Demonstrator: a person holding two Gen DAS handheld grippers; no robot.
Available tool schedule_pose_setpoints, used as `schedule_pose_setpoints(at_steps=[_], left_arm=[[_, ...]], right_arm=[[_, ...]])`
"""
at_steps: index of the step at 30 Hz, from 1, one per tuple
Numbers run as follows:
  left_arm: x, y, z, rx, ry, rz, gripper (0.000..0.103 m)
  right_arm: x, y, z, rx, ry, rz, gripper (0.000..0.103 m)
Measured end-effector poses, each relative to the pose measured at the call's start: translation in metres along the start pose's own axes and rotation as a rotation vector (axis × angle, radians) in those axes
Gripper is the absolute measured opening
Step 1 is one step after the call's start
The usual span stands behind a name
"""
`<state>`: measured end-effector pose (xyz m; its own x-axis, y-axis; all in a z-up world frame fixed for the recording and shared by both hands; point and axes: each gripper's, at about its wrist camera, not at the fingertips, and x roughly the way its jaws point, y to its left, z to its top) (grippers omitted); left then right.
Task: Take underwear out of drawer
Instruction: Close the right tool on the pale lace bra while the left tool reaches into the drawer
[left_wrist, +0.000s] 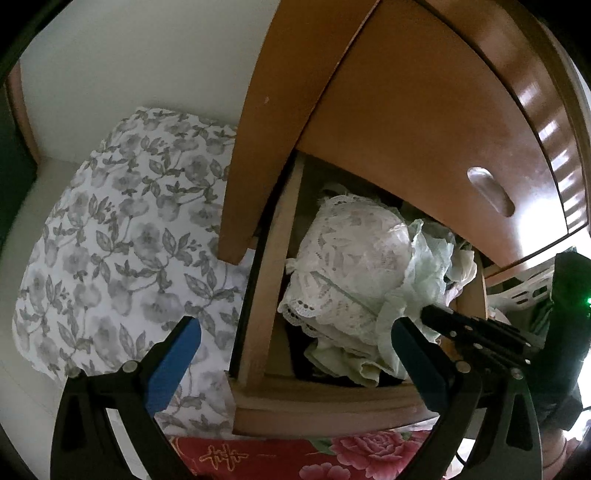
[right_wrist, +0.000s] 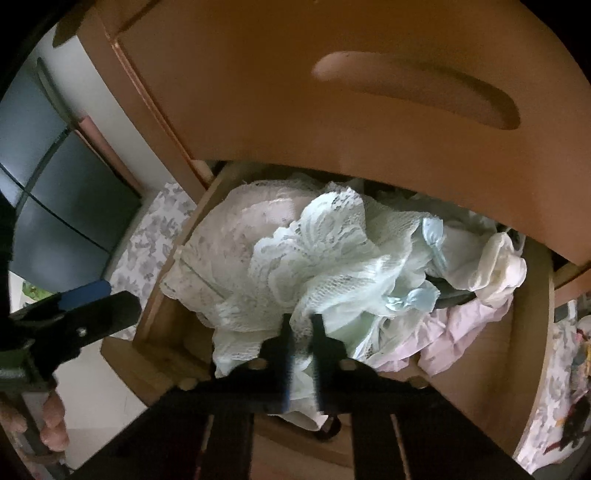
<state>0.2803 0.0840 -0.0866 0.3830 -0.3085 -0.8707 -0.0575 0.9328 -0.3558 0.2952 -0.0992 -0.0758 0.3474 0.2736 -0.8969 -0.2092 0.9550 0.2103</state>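
Mint lace underwear (right_wrist: 325, 258) bunched, no clear long axis.

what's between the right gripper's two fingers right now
A fold of the pale green lace underwear, pinched by the right gripper over the open drawer; the right wrist view shows it.

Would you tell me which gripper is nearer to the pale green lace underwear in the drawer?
Right. The right gripper is shut on the pale green lace underwear; the left gripper hangs open above the drawer's left side.
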Motion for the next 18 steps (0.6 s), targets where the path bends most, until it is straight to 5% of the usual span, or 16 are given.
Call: schedule_pose_setpoints(at_steps=[7, 16, 18], left_arm=[[-0.005, -0.007, 0.000, 0.022, -0.009, -0.008, 0.103], [-0.008, -0.020, 0.003, 0.075, -0.008, -0.003, 0.101], [-0.004, -0.023, 0.005, 0.092, 0.007, -0.004, 0.090]], right_arm=[[-0.029, -0.013, -0.002, 0.009, -0.040, 0.033, 0.004], [-0.111, -0.040, -0.001, 0.001, -0.197, 0.029, 0.004], [-0.132, -0.047, 0.000, 0.010, -0.238, 0.017, 0.004]])
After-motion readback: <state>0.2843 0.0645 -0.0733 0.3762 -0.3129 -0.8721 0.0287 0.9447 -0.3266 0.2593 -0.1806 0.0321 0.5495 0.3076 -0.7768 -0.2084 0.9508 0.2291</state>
